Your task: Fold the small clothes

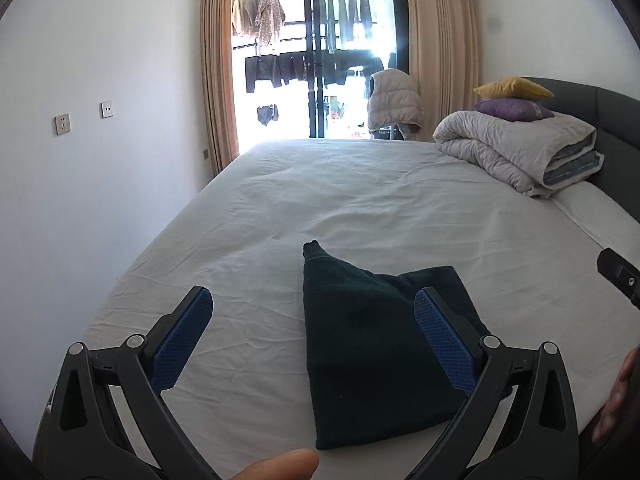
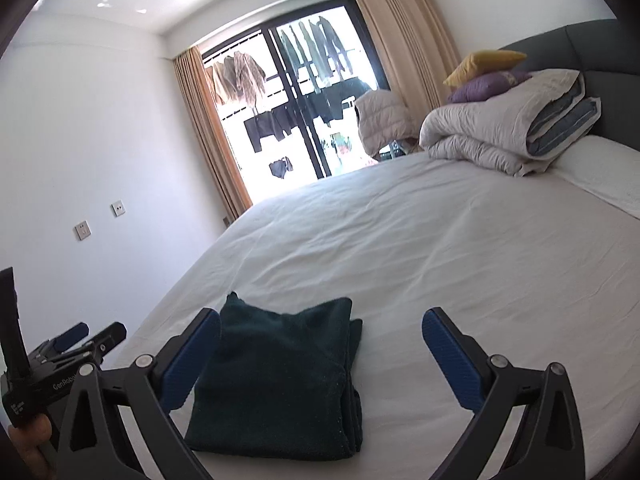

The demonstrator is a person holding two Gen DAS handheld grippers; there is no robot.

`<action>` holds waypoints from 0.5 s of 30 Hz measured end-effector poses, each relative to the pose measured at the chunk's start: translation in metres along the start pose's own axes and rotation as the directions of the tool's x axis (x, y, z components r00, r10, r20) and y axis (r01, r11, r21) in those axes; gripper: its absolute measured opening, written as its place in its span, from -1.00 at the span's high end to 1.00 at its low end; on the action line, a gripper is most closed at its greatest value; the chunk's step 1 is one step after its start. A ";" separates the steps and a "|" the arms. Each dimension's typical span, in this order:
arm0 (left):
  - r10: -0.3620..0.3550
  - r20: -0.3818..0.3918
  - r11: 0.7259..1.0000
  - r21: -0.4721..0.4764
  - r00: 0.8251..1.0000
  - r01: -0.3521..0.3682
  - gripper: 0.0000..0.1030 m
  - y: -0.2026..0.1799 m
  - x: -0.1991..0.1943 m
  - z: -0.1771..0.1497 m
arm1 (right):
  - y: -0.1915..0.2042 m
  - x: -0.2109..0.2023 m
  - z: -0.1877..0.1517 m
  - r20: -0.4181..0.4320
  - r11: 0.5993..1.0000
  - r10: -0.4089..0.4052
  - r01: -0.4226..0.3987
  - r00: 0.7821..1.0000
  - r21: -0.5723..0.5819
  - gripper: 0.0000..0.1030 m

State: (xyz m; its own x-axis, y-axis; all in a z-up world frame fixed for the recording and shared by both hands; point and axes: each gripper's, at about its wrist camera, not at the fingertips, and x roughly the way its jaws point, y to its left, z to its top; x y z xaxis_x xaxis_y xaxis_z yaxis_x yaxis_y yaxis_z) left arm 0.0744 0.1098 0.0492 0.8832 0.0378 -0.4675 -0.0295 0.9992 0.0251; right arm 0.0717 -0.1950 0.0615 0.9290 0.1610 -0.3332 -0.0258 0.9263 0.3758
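Observation:
A dark green knitted garment lies folded flat on the white bed sheet; one corner of it sticks out toward the far side. It also shows in the right wrist view, with its stacked layers visible on the right edge. My left gripper is open and empty, just above the sheet, with its right finger over the garment. My right gripper is open and empty, with its left finger over the garment's left edge. The left gripper also shows at the left of the right wrist view.
A rolled grey duvet with a purple pillow and a yellow pillow sits at the grey headboard. A glass balcony door with curtains is beyond the bed. A white wall runs along the left.

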 end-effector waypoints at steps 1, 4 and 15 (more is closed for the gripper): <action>0.004 0.010 1.000 0.000 1.000 -0.004 -1.00 0.000 -0.007 0.001 | 0.003 -0.008 0.005 0.018 1.000 0.004 -0.003 1.000 -0.007 -1.00; 0.006 0.034 1.000 0.007 0.999 -0.006 -1.00 -0.003 -0.031 0.004 | 0.013 -0.028 0.018 0.060 1.000 -0.001 0.003 0.998 -0.030 -1.00; -0.019 -0.066 0.999 -0.047 0.998 0.016 -1.00 -0.003 -0.046 -0.020 | 0.034 -0.046 0.013 -0.079 0.991 -0.076 0.067 0.994 -0.112 -1.00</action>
State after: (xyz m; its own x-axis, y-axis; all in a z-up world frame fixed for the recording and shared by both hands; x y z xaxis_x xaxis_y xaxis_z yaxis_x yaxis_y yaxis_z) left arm 0.0245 0.1048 0.0529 0.8509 0.0192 -0.5250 -0.0373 0.9990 -0.0239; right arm 0.0330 -0.1751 0.1004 0.8964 0.1163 -0.4277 -0.0047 0.9674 0.2531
